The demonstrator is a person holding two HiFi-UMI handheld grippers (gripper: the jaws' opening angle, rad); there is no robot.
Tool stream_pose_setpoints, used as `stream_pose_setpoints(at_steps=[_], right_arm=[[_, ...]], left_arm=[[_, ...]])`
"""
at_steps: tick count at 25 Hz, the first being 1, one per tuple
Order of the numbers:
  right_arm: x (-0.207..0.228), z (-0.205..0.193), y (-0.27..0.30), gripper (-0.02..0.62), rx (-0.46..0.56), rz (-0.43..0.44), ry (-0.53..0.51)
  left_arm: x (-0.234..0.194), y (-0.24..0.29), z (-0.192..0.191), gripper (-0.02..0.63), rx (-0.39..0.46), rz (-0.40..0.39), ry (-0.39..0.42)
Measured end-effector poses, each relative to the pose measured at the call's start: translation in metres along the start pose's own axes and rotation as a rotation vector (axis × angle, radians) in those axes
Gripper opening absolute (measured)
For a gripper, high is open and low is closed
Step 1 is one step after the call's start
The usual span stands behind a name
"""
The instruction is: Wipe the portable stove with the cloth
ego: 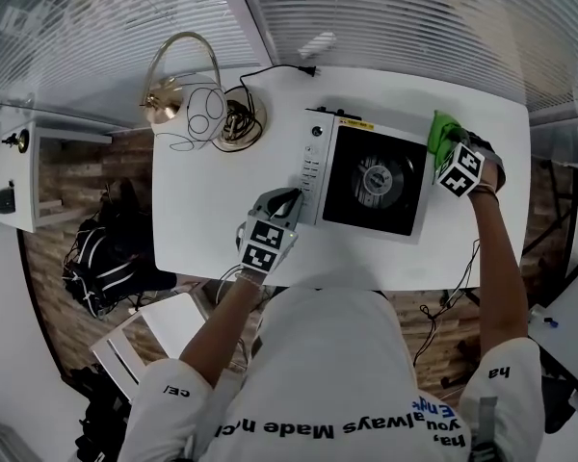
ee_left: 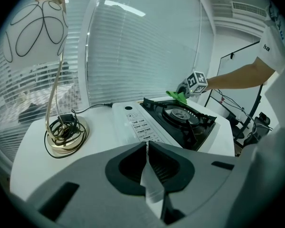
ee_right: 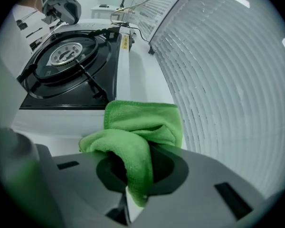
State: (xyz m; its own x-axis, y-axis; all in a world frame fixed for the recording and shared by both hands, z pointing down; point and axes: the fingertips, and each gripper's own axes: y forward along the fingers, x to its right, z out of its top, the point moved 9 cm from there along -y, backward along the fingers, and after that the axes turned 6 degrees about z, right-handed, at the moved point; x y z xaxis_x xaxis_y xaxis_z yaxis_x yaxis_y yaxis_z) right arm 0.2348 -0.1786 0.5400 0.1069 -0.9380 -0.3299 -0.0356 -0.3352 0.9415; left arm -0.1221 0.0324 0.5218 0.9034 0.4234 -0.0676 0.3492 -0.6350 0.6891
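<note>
The right gripper (ee_right: pixel 134 175) had its jaws closed on a fold of the green cloth (ee_right: pixel 142 122), whose free part lay on the white table (ee_right: pixel 147 75) just beside the portable stove (ee_right: pixel 66 80). The left gripper (ee_right: pixel 64 8) hovered at the stove's far side, and window blinds (ee_right: pixel 218 80) ran along the right.

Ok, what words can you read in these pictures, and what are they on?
"always Made": upside down on the person's white shirt; the rest of that print is unclear.
"ha": on the shirt's right sleeve.
Button labels on the stove: too small to read.
Yellow sticker at the stove's far edge: too small to read.
</note>
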Motion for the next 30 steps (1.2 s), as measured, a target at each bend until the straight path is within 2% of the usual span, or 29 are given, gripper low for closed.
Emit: stream_pose_setpoints(at_steps=[7, 10, 24, 30], right_arm=[[0.016, 0.013, 0.008, 0.040, -0.012, -0.029, -0.116], [0.023, 0.023, 0.010, 0.040, 0.019, -0.017, -0.130], [0.028, 0.092, 0.024, 0.040, 0.145, 0.161, -0.214], [0.027, 0.118, 0.027, 0.040, 0.179, 0.210, -0.236]], left_arm=[[-0.001, 0.002, -0.001, 0.023, -0.002, -0.008, -0.008], [-0.001, 0.002, -0.001, 0.023, -0.003, -0.011, -0.018], [-0.002, 0.001, -0.001, 0.023, 0.004, -0.011, -0.049], [-0.002, 0.002, -0.002, 0.023, 0.007, -0.011, -0.060]])
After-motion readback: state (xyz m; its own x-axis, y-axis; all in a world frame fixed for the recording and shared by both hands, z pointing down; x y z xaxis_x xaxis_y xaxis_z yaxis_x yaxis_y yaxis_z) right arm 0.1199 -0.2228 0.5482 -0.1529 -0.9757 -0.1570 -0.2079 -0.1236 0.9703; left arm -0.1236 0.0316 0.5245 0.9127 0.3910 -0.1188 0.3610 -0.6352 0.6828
